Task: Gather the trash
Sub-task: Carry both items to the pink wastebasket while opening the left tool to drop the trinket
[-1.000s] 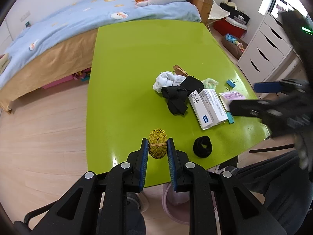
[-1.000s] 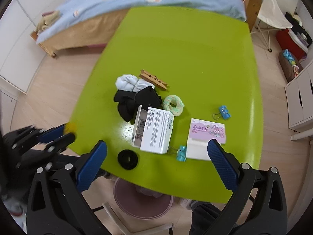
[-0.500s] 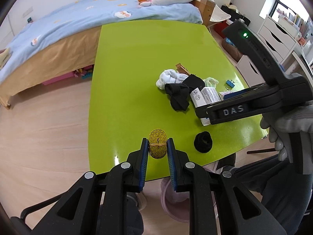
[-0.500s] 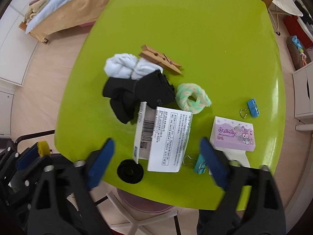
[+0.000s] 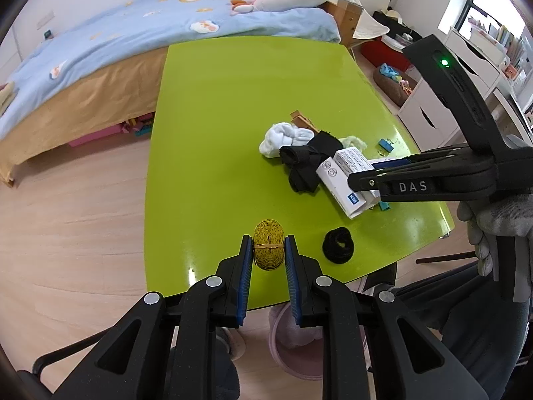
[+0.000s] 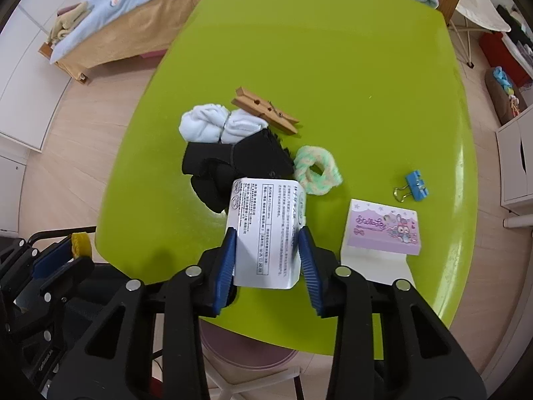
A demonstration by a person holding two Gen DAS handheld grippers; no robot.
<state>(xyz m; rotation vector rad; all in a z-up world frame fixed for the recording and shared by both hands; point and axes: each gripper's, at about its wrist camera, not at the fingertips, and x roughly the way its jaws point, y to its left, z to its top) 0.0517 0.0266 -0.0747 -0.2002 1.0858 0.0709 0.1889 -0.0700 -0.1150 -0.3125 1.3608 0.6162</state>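
Lowered right tool (image 6: 266,253) closing around white box (image 6: 266,230); left tool (image 5: 268,256) grips yellow roll (image 5: 268,245).

Two grippers are showing: the left gripper (image 5: 268,256) and the right gripper (image 6: 266,245). One green table (image 6: 349,50) is carrying one white box (image 6: 266,230), one purple card pack (image 6: 383,228), one wooden clothespin (image 6: 265,110), one white sock bundle (image 6: 216,125) and one black cloth (image 6: 233,166). Two hair ties are lying there: a pale green scrunchie (image 6: 318,170) and a black hair tie (image 5: 338,245). Two blue binder clips are showing: the far clip (image 6: 414,188) and the near clip (image 5: 383,206). One yellow coil (image 5: 268,249) is counting too.
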